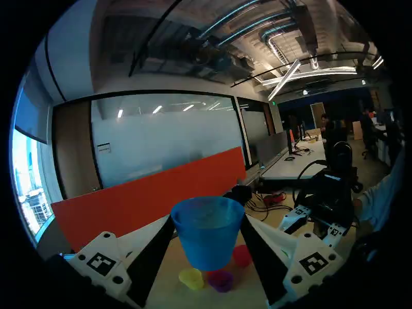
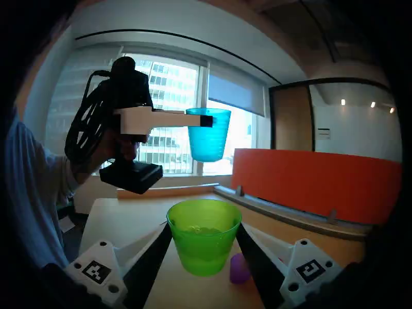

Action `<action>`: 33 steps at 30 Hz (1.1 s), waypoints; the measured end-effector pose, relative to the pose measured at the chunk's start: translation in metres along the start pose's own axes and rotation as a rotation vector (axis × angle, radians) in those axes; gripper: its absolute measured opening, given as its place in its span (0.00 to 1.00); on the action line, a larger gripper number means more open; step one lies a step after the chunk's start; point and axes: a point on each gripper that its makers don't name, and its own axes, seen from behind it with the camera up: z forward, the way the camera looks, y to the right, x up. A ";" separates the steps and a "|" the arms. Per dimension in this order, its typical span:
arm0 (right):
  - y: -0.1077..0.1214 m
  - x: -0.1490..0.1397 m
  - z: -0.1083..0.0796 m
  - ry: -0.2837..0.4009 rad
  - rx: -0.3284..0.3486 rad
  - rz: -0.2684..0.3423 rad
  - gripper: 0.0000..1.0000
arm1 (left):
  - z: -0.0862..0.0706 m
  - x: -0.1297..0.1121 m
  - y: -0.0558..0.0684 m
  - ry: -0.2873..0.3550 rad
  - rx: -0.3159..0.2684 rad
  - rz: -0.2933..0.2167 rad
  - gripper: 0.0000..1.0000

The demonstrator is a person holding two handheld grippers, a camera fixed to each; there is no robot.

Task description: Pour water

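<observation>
My left gripper point(image 1: 208, 242) is shut on a translucent blue cup point(image 1: 207, 238), held upright well above the table. From the right gripper view the same blue cup point(image 2: 208, 134) hangs high in front of the window, clamped by the left gripper point(image 2: 208, 121) with a hand behind it. My right gripper point(image 2: 204, 247) is shut on a green cup point(image 2: 204, 243), upright and low over the table, with a little water in its bottom. In the left gripper view the right gripper point(image 1: 314, 221) shows at the right, its fingertips hidden.
Small cups lie on the wooden table point(image 1: 170, 288): yellow point(image 1: 191, 278), purple point(image 1: 220, 280), red point(image 1: 241, 255). A purple cup point(image 2: 238, 268) stands beside the green one. An orange divider point(image 2: 319, 180) borders the table's far side. Cables point(image 1: 268, 201) lie behind.
</observation>
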 end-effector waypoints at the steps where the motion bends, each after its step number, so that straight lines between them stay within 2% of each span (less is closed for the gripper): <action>1: 0.000 0.000 -0.001 -0.002 0.001 0.001 0.88 | -0.001 -0.002 -0.001 -0.003 0.001 -0.005 0.88; 14: 0.016 0.002 -0.017 -0.037 -0.021 0.029 0.88 | -0.008 -0.039 -0.011 -0.061 0.012 -0.043 0.88; 23: 0.035 -0.001 -0.035 -0.072 -0.058 0.044 0.88 | -0.011 -0.076 -0.016 -0.109 0.024 -0.078 0.88; 33: 0.055 -0.008 -0.054 -0.111 -0.107 0.041 0.88 | -0.015 -0.111 -0.012 -0.149 0.015 -0.125 0.88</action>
